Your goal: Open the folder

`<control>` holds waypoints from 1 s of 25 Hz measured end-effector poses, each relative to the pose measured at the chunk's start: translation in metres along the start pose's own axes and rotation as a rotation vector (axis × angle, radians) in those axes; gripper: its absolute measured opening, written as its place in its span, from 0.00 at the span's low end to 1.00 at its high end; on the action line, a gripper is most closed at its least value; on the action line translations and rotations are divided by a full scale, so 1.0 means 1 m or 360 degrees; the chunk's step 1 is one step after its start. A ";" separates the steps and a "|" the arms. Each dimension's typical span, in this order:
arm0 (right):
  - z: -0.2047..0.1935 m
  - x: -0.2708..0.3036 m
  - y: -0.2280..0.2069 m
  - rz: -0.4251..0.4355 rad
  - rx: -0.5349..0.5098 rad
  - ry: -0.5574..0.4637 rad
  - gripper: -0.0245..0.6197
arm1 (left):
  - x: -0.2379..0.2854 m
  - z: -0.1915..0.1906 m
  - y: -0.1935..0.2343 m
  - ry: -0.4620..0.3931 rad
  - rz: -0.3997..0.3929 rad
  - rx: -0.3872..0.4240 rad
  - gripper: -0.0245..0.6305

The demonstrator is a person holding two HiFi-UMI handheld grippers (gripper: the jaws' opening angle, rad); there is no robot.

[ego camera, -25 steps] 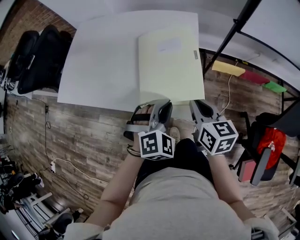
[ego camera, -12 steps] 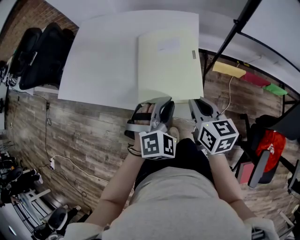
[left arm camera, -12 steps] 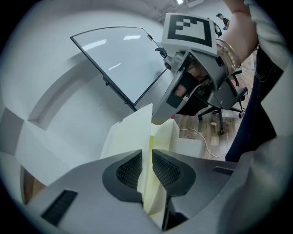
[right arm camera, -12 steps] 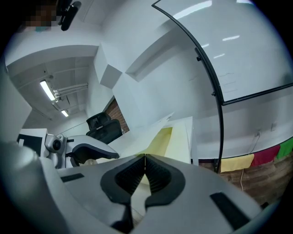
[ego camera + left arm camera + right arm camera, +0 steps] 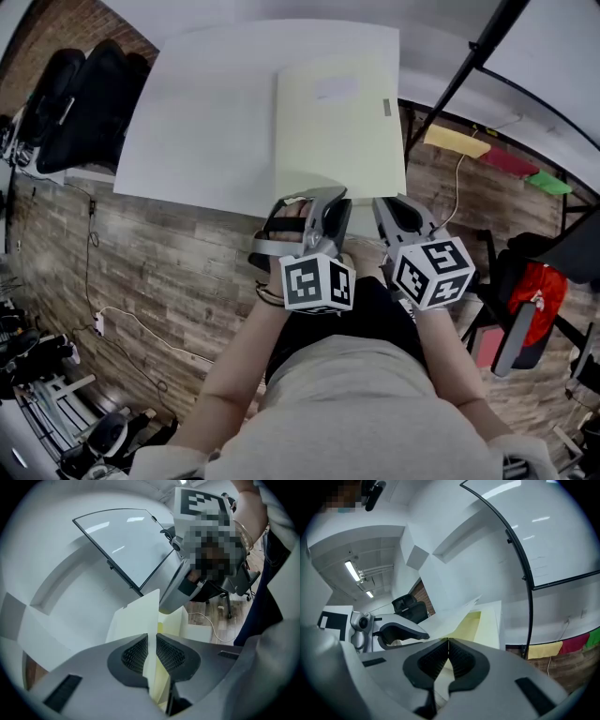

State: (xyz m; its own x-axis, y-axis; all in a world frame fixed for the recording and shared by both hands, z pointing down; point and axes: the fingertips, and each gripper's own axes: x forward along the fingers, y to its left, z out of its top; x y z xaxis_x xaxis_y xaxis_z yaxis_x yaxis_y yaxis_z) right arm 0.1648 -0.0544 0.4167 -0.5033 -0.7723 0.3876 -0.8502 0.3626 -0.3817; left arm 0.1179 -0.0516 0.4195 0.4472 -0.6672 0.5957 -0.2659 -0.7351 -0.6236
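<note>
A pale yellow folder (image 5: pixel 337 122) lies on the white table (image 5: pixel 206 122), its near edge at the table's front. Both grippers meet that edge side by side. My left gripper (image 5: pixel 328 199) is a little open, and the folder's raised cover (image 5: pixel 140 616) runs edge-on between its pads (image 5: pixel 136 653) with small gaps either side. My right gripper (image 5: pixel 386 208) is shut on the folder's near edge; in the right gripper view its pads (image 5: pixel 436 660) meet on a thin sheet. Beyond them the cover (image 5: pixel 461 611) lifts off the yellow inside (image 5: pixel 471 623).
Black office chairs (image 5: pixel 66 103) stand left of the table. A black stand pole (image 5: pixel 459 75) slants past its right side. Coloured sheets (image 5: pixel 455 138) and a chair with a red item (image 5: pixel 530 291) are on the wooden floor at the right. A whiteboard (image 5: pixel 126 541) stands behind.
My left gripper has edged slightly forward onto the folder's near edge. The right gripper and the folder have stayed where they were.
</note>
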 end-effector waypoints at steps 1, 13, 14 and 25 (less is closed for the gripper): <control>0.000 0.001 0.000 -0.0005 0.0000 0.0002 0.07 | -0.001 0.000 0.000 -0.0003 -0.0005 -0.0010 0.14; 0.002 0.013 0.019 -0.0086 0.0030 -0.0030 0.07 | -0.025 -0.007 0.021 -0.0115 -0.0071 -0.0193 0.12; 0.003 0.015 0.021 -0.0091 0.0031 -0.0031 0.07 | -0.028 -0.009 0.024 -0.0133 -0.0081 -0.0223 0.12; -0.008 0.046 0.055 -0.0089 0.0012 0.0035 0.07 | -0.060 -0.031 0.050 -0.0296 -0.0164 -0.0424 0.12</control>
State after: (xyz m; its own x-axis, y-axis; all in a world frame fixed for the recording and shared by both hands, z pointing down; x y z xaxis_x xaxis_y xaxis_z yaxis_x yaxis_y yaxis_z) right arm 0.0932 -0.0660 0.4200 -0.4586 -0.7795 0.4267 -0.8758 0.3152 -0.3655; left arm 0.0514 -0.0527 0.3683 0.6250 -0.5725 0.5307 -0.4141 -0.8194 -0.3962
